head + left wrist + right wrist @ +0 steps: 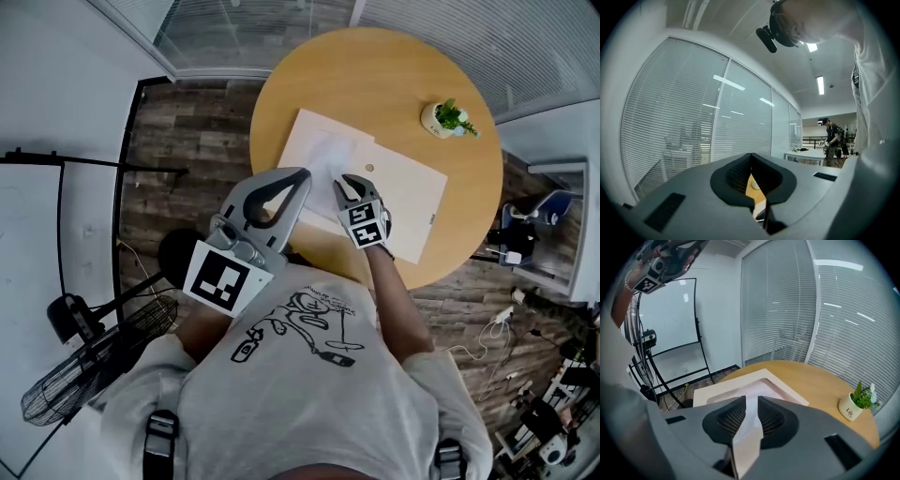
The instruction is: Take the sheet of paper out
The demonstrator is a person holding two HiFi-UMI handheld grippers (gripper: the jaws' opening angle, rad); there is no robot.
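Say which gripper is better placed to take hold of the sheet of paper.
Right. The right gripper hangs over the paper, jaws apart and tilted down at it. The left gripper is shut and points level, not at the paper.

Grey on grey here, with checkered cubes standing out!
The person is wearing a light grey short-sleeved T-shirt (375,403) carrying a black line-drawn graphic (305,323), with dark buckled straps (161,433) crossing both shoulders. The left tongs (299,178) and right tongs (352,184) are showing smooth grey shells and black ribbed pads (729,420), a black-and-white marker cube (223,279) riding on each.
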